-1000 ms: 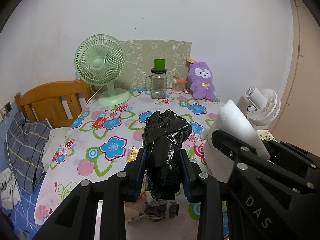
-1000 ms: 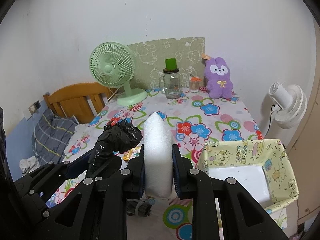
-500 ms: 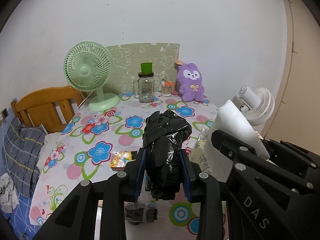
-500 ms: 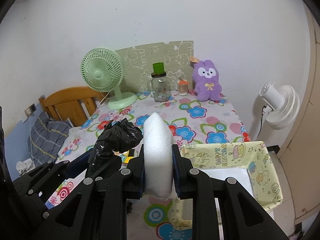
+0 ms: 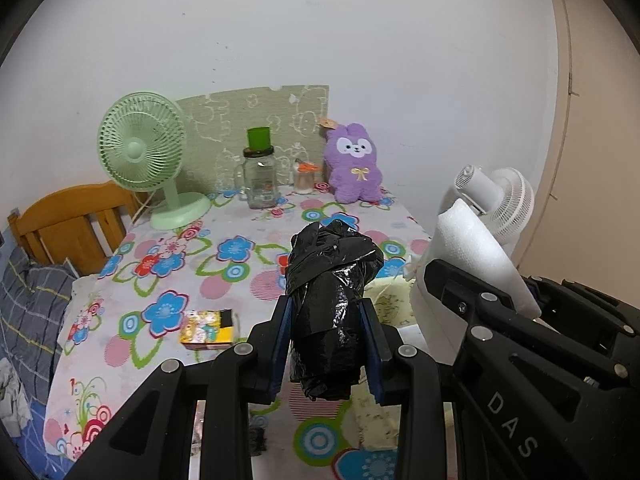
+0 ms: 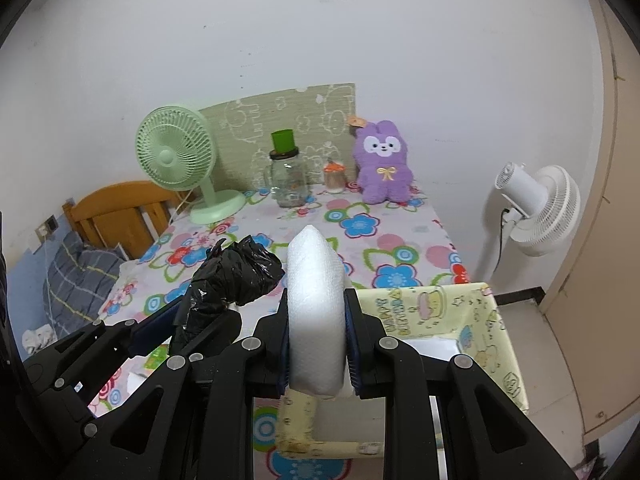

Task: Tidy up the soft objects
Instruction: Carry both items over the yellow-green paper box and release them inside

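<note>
Left tongs (image 5: 326,344) clamped on black plastic bag bundle (image 5: 332,300), right tongs (image 6: 316,344) gripping white foam roll (image 6: 316,304), yellow fabric bin (image 6: 460,320) below, partly hidden, bin contents unclear.

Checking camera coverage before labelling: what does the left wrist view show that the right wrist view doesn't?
Only the left wrist view shows the small yellow box lying on the tablecloth. Only the right wrist view shows the yellow fabric bin opening. Both show the black plastic bundle, white foam roll, green fan and purple plush.
</note>
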A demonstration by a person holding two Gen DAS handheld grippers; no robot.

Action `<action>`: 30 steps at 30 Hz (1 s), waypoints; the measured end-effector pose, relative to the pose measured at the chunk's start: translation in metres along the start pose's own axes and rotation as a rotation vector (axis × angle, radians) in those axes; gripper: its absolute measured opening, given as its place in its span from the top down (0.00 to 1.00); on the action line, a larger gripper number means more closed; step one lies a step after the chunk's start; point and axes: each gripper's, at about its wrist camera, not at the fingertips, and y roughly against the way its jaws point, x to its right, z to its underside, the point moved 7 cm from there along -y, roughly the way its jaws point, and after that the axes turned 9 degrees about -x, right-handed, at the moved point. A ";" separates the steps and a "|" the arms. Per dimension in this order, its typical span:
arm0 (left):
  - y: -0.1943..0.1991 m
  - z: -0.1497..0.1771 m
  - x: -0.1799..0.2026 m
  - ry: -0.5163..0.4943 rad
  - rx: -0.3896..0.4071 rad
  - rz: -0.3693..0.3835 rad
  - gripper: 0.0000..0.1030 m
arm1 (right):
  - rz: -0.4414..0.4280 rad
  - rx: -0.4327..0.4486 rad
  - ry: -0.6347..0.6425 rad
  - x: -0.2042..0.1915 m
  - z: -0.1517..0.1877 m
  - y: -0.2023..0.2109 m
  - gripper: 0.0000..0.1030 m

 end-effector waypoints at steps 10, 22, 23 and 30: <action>-0.019 -0.002 0.028 -0.029 -0.023 0.041 0.69 | 0.041 -0.014 -0.033 0.032 0.002 -0.010 0.75; -0.055 0.005 0.065 -0.095 -0.079 0.079 0.68 | 0.090 -0.055 -0.121 0.078 0.018 -0.032 0.75; -0.059 0.006 0.068 -0.099 -0.089 0.082 0.68 | 0.094 -0.060 -0.127 0.081 0.019 -0.034 0.75; -0.078 0.009 0.079 -0.115 -0.132 0.088 0.66 | 0.112 -0.096 -0.159 0.098 0.025 -0.050 0.75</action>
